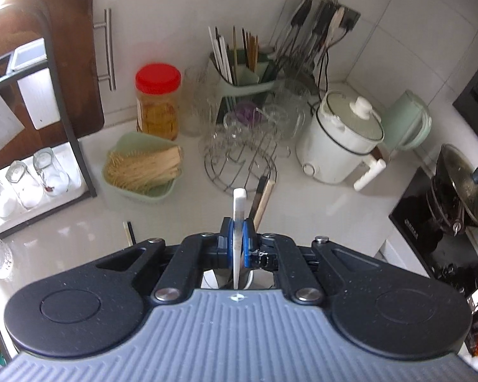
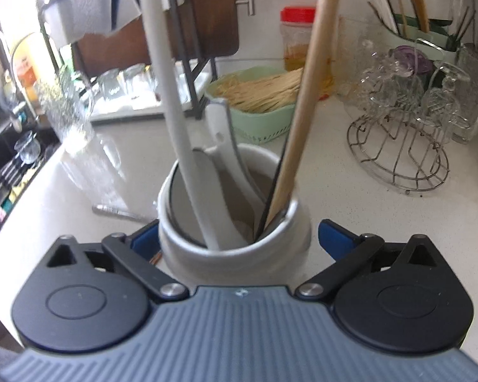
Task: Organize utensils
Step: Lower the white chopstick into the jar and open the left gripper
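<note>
**Over the crock, one utensil half in**

Over the pale counter, the left gripper is clamped tight on a thin white handle, its blue pads pressed flat against both sides. That handle runs down through the tongs toward a white crock glimpsed just beneath them. From the right wrist view the same long white utensil slants into the crock's mouth, beside a white ladle-like piece and a wooden stick that leans on the near rim.

The right gripper has its jaws spread wide, one blue pad showing on each side of the crock and neither one touching it, as far as I can tell. It seems to steady or guard the crock rather than hold it.

My reading: the step in hand is dropping the white utensil into the crock. The next move calls for a short lowering until the tip seats, then opening the left tongs cleanly so the handle falls against the rim without tipping anything.

The crock looks glazed ceramic, round, thick-lipped, with a darker lining. The stick is matte, straight-grained wood; the white handle is smooth and slightly curved.
</note>
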